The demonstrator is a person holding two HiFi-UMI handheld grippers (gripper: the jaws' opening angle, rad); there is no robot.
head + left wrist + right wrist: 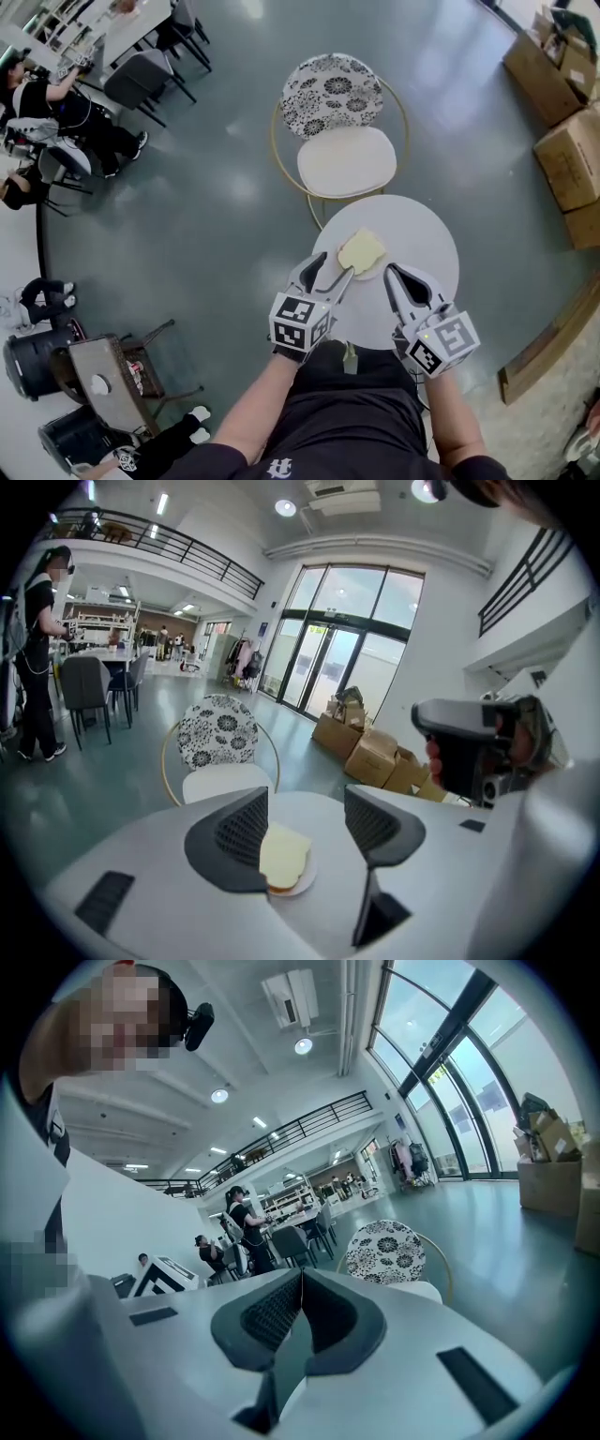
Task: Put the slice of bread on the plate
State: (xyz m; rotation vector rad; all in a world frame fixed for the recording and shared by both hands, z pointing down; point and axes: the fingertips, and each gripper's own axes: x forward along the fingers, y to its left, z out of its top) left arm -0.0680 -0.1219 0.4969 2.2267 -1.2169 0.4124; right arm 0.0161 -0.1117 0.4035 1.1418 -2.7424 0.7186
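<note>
A pale slice of bread (362, 251) lies on the round white table (422, 234). In the left gripper view the same slice of bread (283, 855) rests flat on a small white plate (303, 883). My left gripper (330, 268) hovers just on my side of the bread, raised above it. Its jaws stand wide apart in its own view, and the left gripper (305, 799) holds nothing; the bread shows below and beyond them. My right gripper (394, 274) is held to the right of the plate. In the right gripper view the right gripper (301, 1281) is shut on nothing.
A chair (342, 122) with a flowered back and white seat stands just beyond the table. Cardboard boxes (562, 112) are stacked at the far right. People sit at desks (56, 103) at the far left. A stool and dark bins (94, 375) stand to my left.
</note>
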